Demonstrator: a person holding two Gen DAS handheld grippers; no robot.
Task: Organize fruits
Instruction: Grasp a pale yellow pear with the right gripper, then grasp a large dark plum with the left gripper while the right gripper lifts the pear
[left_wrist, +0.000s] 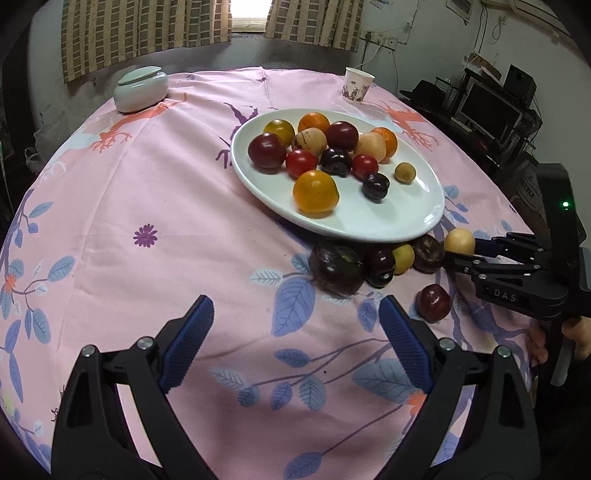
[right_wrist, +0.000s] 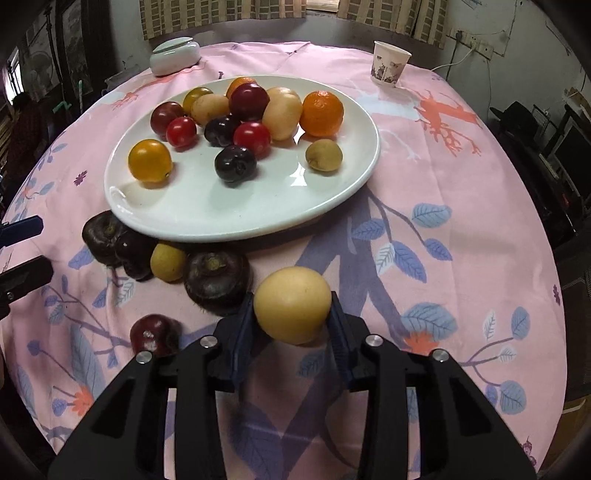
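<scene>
A white plate (left_wrist: 369, 218) (right_wrist: 221, 206) on the pink cloth holds several fruits: oranges, red, dark purple and pale ones. My right gripper (right_wrist: 291, 301) (left_wrist: 461, 251) is shut on a pale yellow fruit (right_wrist: 291, 304) (left_wrist: 459, 241) just in front of the plate's near rim. Loose on the cloth beside it lie dark purple fruits (right_wrist: 216, 280) (left_wrist: 336, 267), a small yellow-green fruit (right_wrist: 168, 262) (left_wrist: 403, 258) and a dark red fruit (right_wrist: 155, 334) (left_wrist: 434, 302). My left gripper (left_wrist: 295, 306) (right_wrist: 24, 251) hangs open over bare cloth, short of the dark purple fruits, nothing between its fingers.
A pale green lidded jar (left_wrist: 140, 88) (right_wrist: 175, 55) and a paper cup (left_wrist: 358, 84) (right_wrist: 389, 63) stand at the table's far side. Curtains and a wall lie behind. Shelves with a monitor (left_wrist: 487, 107) stand to the right of the table edge.
</scene>
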